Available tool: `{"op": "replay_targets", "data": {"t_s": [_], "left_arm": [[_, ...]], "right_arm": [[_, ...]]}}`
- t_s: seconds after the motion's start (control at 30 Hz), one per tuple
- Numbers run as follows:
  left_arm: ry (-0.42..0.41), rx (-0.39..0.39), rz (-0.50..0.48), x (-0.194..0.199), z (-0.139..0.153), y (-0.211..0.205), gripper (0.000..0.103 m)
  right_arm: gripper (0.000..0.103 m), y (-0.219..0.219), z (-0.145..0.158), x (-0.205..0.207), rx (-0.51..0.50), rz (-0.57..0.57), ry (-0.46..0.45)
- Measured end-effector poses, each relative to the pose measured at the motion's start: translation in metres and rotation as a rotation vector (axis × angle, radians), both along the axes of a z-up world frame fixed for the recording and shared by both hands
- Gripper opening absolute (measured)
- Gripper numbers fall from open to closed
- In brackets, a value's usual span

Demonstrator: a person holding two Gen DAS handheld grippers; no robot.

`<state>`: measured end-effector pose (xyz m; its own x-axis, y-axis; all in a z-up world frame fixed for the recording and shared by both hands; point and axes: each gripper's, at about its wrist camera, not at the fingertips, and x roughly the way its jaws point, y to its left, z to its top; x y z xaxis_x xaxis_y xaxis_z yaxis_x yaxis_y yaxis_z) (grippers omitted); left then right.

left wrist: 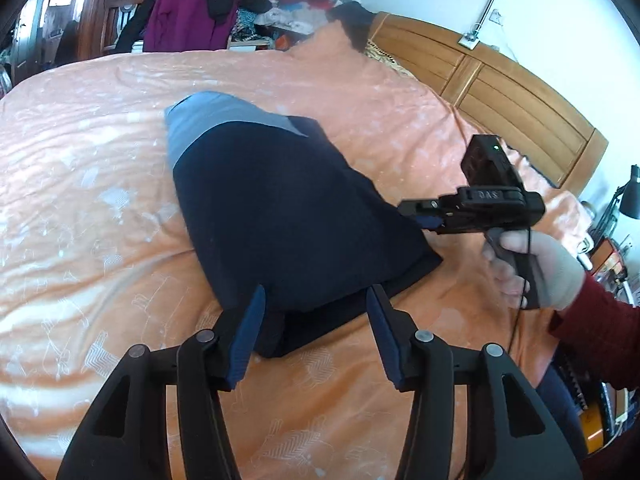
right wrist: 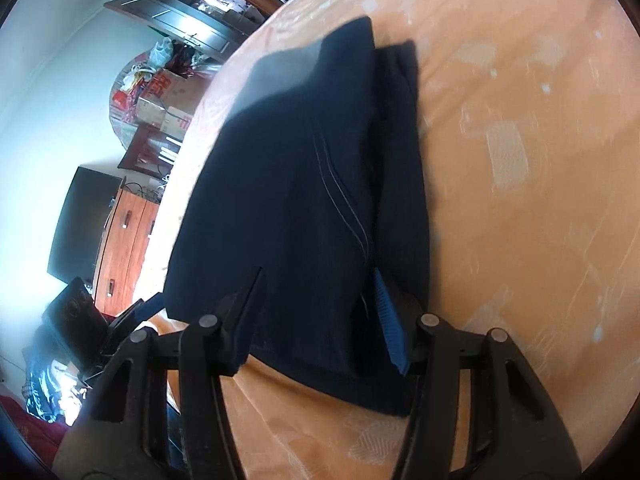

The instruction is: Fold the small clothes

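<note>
Through my left wrist camera, the dark navy garment [left wrist: 280,216] lay folded on the orange bedspread [left wrist: 80,184], filling the middle of the frame, with a grey-blue band [left wrist: 208,120] at its far end toward 11 o'clock. My left tool [left wrist: 316,300] hung at 6 o'clock with its two fingers spread wide, the blue pads [left wrist: 248,332] poised over the near edge of the garment and clamping nothing. At 3 o'clock my right tool [left wrist: 424,216] came in sideways, its tip against the garment's right edge; from here I could not tell whether it pinched the cloth. My right hand [left wrist: 532,268], gloved in white with a dark red sleeve [left wrist: 596,328] behind it, held its grip. A wooden headboard [left wrist: 500,92] ran toward 2 o'clock, and a heap of clothes [left wrist: 224,4] sat at 12 o'clock.

Through my right wrist camera, the garment [right wrist: 280,208] stretched from the centre toward 12 o'clock on the bedspread [right wrist: 540,160], a pale seam line running down it. My right tool [right wrist: 318,276] stood open, its fingers set apart with the near corner of the cloth lying loose between them. A wooden dresser [right wrist: 124,240] stood at 9 o'clock.
</note>
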<state>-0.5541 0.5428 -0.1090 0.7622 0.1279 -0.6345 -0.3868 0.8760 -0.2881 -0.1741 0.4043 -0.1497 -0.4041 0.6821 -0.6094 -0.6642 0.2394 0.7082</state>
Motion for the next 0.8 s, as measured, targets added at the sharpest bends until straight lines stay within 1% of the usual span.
{"op": "replay_targets", "data": {"t_s": [0.03,0.07,0.1,0.17,0.23,0.3,0.33,0.4,0.47,0.53,0.63,0.67,0.7,0.73,0.77,0.8], "left_arm": [[0.007,0.013,0.001,0.003,-0.002,-0.001,0.055],[0.022,0.025,0.012,0.005,-0.003,-0.003,0.055],[0.013,0.027,0.034,0.001,0.001,-0.009,0.054],[-0.03,0.03,0.055,-0.014,0.004,-0.022,0.055],[0.008,0.035,0.071,-0.022,-0.008,-0.027,0.056],[0.07,0.0,0.091,-0.023,-0.027,-0.019,0.056],[0.067,-0.007,0.106,-0.025,-0.029,-0.015,0.056],[0.054,-0.014,0.122,-0.025,-0.029,-0.006,0.056],[0.04,-0.013,0.123,-0.023,-0.025,-0.003,0.056],[0.03,-0.027,0.112,-0.017,-0.025,0.001,0.057],[0.049,-0.015,0.109,-0.004,-0.033,0.005,0.057],[0.051,-0.022,0.115,0.0,-0.036,0.008,0.057],[0.048,-0.027,0.124,0.004,-0.037,0.01,0.057],[0.045,-0.022,0.132,0.007,-0.038,0.012,0.058],[0.047,-0.014,0.136,0.013,-0.04,0.015,0.06],[0.055,-0.008,0.137,0.019,-0.042,0.017,0.06]], "right_arm": [[0.05,-0.003,0.001,0.001,0.001,-0.015,0.0],[0.052,-0.005,0.004,0.002,0.01,-0.022,-0.003],[0.052,-0.008,0.008,0.002,0.023,-0.023,-0.002],[0.052,-0.01,0.009,-0.003,0.027,0.005,-0.005],[0.051,-0.007,0.004,-0.007,0.004,0.03,-0.042],[0.046,-0.005,0.001,-0.005,-0.002,0.014,-0.056],[0.046,-0.006,0.003,-0.004,0.003,0.006,-0.066],[0.049,-0.013,0.013,-0.005,0.022,-0.018,-0.112],[0.049,-0.017,0.013,-0.005,0.037,-0.012,-0.091],[0.049,-0.009,0.001,-0.004,0.016,0.007,-0.046],[0.049,-0.002,-0.014,-0.004,0.024,0.0,0.068],[0.044,-0.002,-0.016,-0.003,0.036,-0.003,0.101],[0.024,-0.004,-0.017,-0.001,0.049,-0.011,0.138],[0.009,-0.006,-0.021,0.0,0.055,-0.021,0.186],[0.0,-0.008,-0.024,0.0,0.056,-0.026,0.203],[0.0,-0.009,-0.024,-0.002,0.056,-0.023,0.197]]}}
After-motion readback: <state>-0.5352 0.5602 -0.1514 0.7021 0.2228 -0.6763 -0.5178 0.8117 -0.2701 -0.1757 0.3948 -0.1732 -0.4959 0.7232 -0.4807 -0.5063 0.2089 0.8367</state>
